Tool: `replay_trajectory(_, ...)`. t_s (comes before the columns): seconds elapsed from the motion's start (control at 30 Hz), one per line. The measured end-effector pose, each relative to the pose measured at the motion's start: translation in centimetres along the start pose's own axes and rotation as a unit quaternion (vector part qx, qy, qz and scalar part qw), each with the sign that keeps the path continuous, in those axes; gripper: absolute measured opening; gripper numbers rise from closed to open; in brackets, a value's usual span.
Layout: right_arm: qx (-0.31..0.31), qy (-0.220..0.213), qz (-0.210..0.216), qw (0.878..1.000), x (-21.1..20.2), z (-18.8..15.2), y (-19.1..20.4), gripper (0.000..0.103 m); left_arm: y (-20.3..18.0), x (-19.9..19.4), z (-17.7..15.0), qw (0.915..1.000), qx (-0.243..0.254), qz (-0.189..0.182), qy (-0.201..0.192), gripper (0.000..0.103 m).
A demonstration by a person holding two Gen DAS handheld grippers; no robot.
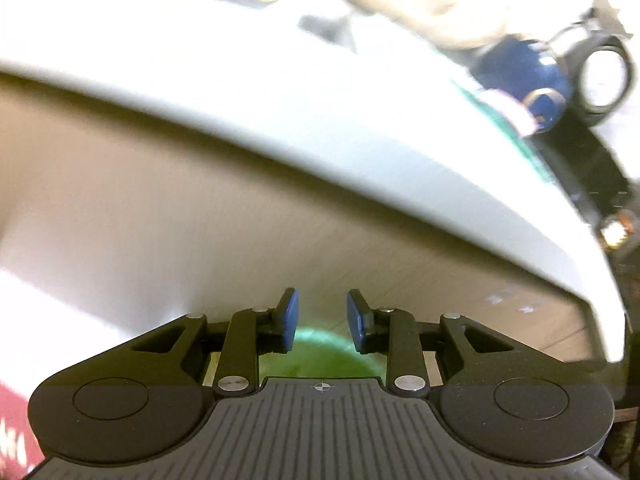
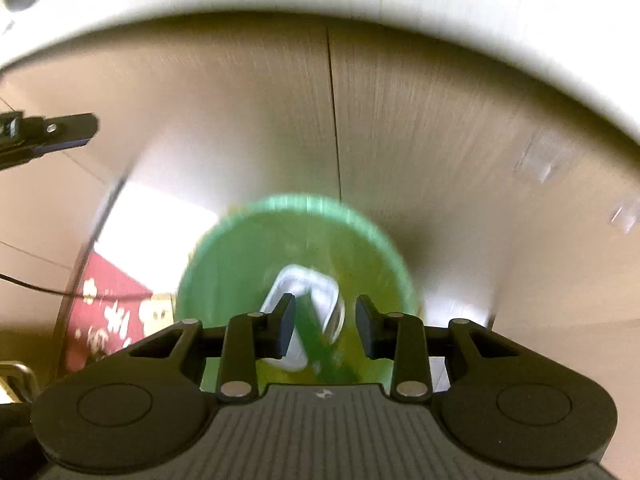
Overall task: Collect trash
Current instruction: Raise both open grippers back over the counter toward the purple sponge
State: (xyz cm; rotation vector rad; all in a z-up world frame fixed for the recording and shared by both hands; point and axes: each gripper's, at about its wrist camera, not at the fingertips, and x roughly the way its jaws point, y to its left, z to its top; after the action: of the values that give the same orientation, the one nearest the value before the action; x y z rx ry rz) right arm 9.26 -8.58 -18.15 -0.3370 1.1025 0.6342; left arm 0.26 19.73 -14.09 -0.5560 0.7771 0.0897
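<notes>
A round green bin (image 2: 224, 264) stands on the floor in front of a wooden cabinet. Inside it lies a blurred white and silver piece of trash (image 2: 308, 284) with a green stripe. My right gripper (image 2: 325, 320) hangs open above the bin, its pads clear of the trash below. My left gripper (image 1: 322, 314) is open too and holds nothing; a sliver of the green bin (image 1: 320, 344) shows just under its pads. A finger of the left gripper (image 2: 72, 126) pokes in at the left edge of the right wrist view.
A white countertop edge (image 1: 280, 120) overhangs the wooden cabinet front (image 2: 420, 120). A red patterned mat (image 2: 108, 300) and a thin black cable (image 2: 40, 288) lie on the floor left of the bin. The other hand-held device with its round lens (image 1: 602, 76) shows at the upper right.
</notes>
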Motion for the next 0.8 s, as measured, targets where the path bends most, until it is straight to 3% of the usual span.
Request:
replay_trajectory(0.1, -0.054, -0.093, -0.046, 0.993, -3.8, 0.3, 0.1, 0.032, -2.9, -1.6, 1.6, 0.9986, 0.04, -0.022, -0.027, 0.03)
replay_trajectory(0.17, -0.082, -0.162, -0.092, 0.979, -6.2, 0.1, -0.1, 0.032, -4.6, -2.1, 2.3, 0.9962, 0.068, -0.029, -0.045, 0.03)
replay_trajectory(0.3, -0.069, -0.251, -0.139, 0.955, -10.2, 0.5, -2.5, 0.032, -6.9, -1.9, 4.0, 0.9925, 0.089, -0.047, -0.07, 0.03)
replay_trajectory(0.43, -0.042, -0.28, -0.163, 0.945, -11.2, 2.2, -5.7, 0.032, -9.3, -0.8, 6.2, 0.9904, 0.101, -0.043, -0.085, 0.03)
replay_trajectory(0.67, -0.002, -0.287, -0.149, 0.946, -11.0, 7.1, -10.8, 0.033, -13.2, 2.5, 9.6, 0.9928, 0.087, -0.04, -0.072, 0.03)
replay_trajectory(0.8, 0.008, -0.302, -0.148, 0.942, -11.1, 9.4, -14.0, 0.045, -15.9, 5.0, 11.8, 0.994, 0.079, -0.027, -0.072, 0.03)
